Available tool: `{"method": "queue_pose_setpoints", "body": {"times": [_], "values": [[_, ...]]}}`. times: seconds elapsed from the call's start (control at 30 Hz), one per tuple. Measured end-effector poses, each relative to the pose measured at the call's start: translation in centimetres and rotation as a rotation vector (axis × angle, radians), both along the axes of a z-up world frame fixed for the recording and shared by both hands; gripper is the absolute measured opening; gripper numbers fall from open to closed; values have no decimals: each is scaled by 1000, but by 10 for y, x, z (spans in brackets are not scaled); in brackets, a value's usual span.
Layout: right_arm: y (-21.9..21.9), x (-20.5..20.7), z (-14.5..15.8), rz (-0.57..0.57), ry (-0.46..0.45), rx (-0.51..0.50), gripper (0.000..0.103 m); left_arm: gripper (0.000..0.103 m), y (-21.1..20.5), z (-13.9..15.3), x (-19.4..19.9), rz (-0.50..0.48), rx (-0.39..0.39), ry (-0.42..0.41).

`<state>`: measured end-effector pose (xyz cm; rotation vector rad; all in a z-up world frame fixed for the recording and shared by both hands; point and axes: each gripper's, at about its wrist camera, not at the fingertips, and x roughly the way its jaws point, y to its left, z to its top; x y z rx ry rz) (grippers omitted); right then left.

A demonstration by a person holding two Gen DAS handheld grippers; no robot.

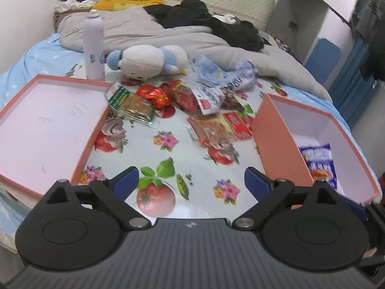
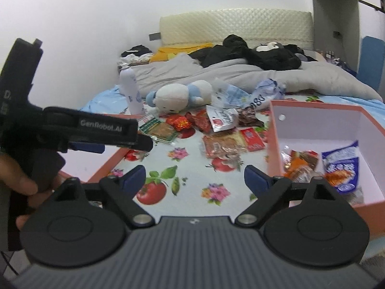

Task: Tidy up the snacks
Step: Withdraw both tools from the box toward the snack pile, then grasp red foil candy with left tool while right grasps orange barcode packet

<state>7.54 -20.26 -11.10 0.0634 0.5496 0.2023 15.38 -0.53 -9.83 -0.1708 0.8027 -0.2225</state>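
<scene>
A heap of snack packets lies on the flowered cloth. To the right stands a deep pink box holding a blue-and-white snack bag and an orange packet. On the left lies the shallow pink lid, with nothing in it. My left gripper hangs open above the cloth, nothing between its fingers. My right gripper is also open and holds nothing, just left of the box. In the right wrist view the left gripper's body and a hand show at the left.
A white and blue plush toy and a tall white bottle stand behind the snacks. Grey bedding and dark clothes cover the bed beyond. A white shelf unit rises at the right.
</scene>
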Motion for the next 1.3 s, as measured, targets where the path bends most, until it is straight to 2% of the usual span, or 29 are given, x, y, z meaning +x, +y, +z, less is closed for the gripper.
{"method": "queue_pose_setpoints", "body": {"times": [0.17, 0.37, 0.53, 0.73, 0.87, 1.0, 1.07, 1.2, 1.3], "values": [[10, 33, -9, 22, 6, -6, 90, 96, 18, -9, 33, 57, -53, 7], [15, 80, -24, 24, 21, -14, 89, 96, 31, -26, 83, 83, -40, 27], [15, 128, -38, -4, 23, -15, 89, 96, 28, -36, 136, 56, 44, 30], [10, 191, -69, -65, 71, 2, 86, 95, 1, -44, 198, -54, 161, -12], [7, 222, -92, -113, 72, -29, 86, 94, -17, -65, 240, -111, 192, 7], [-1, 248, -117, -110, 113, 17, 87, 88, -30, -93, 275, -168, 251, 16], [3, 255, -125, -114, 113, -12, 87, 86, -34, -107, 288, -210, 290, 20], [9, 266, -134, -98, 103, -91, 90, 84, -36, -127, 308, -242, 355, 20], [9, 275, -139, -113, 100, -115, 90, 82, -40, -139, 316, -268, 406, 7]]}}
